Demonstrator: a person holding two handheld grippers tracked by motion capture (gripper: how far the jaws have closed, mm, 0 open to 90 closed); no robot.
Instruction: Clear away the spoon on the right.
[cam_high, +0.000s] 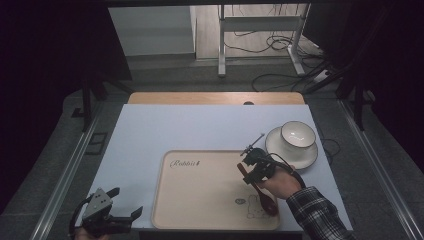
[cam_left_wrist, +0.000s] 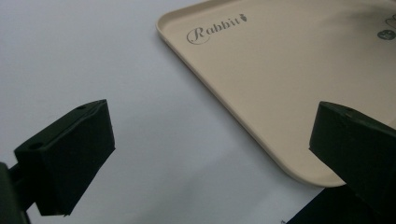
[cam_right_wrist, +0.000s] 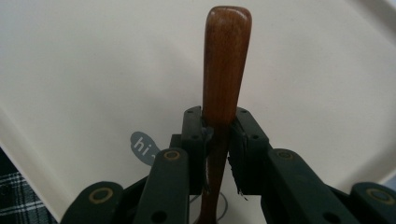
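A brown wooden spoon (cam_high: 265, 199) hangs over the right front part of a beige tray (cam_high: 200, 195) printed "Rabbit". My right gripper (cam_high: 256, 167) is shut on its handle; the spoon's bowl points toward the person, above the tray's small drawing. In the right gripper view the handle (cam_right_wrist: 226, 60) sticks out forward between the two pads, with the tray (cam_right_wrist: 93, 70) below it. Whether the spoon touches the tray I cannot tell. My left gripper (cam_high: 126, 201) stands open at the table's front left with nothing in it. Its view looks past the gripper (cam_left_wrist: 210, 149) at the tray's corner (cam_left_wrist: 280, 70).
A white bowl (cam_high: 297, 134) sits on a white saucer (cam_high: 292, 155) to the right of the tray, just beyond the right gripper. The white table top (cam_high: 165, 130) stretches to a wooden strip at the back. A plaid sleeve (cam_high: 320, 210) comes in at the bottom right.
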